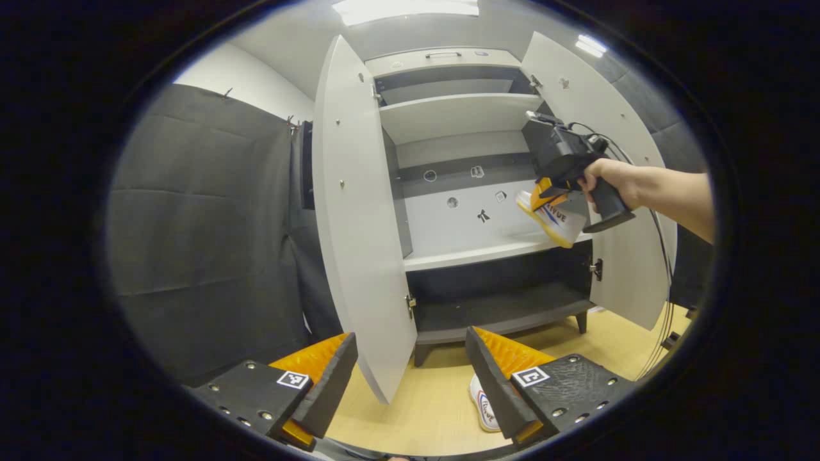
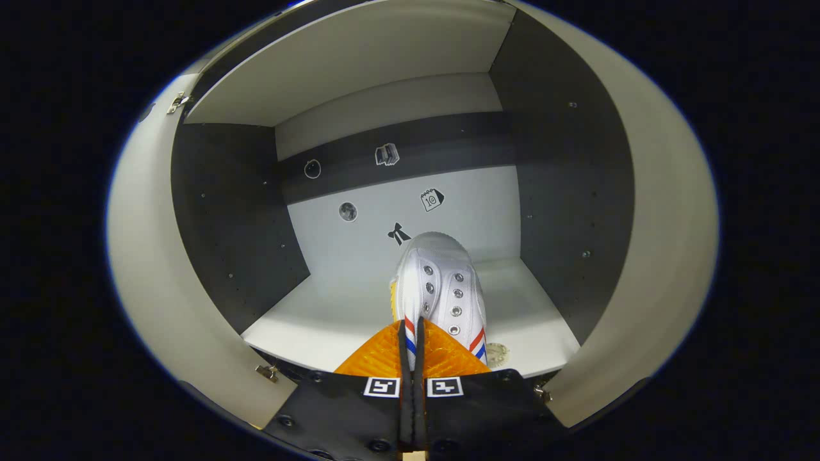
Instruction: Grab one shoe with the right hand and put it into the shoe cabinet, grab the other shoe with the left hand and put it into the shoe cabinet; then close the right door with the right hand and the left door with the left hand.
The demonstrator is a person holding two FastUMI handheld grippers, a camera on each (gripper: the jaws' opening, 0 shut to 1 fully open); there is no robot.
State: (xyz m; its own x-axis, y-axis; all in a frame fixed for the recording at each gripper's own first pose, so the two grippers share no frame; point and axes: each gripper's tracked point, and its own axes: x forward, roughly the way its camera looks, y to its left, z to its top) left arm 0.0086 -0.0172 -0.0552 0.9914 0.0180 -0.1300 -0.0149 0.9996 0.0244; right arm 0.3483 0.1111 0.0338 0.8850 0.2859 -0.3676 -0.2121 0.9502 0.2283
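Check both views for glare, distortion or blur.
Left gripper view: ceiling lights blow out, and fisheye bows the cabinet doors. Right gripper view: even light, with the shoe and shelf sharp, though the cabinet sides curve.

One shoe (image 2: 439, 282) over the cabinet's middle shelf (image 2: 333, 320), other shoe (image 1: 483, 403) on floor (image 1: 423, 410) before cabinet

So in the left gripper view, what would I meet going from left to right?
Dark cloth wall → open left door → cabinet shelves → shoe held by the right tool → hand holding it → open right door.
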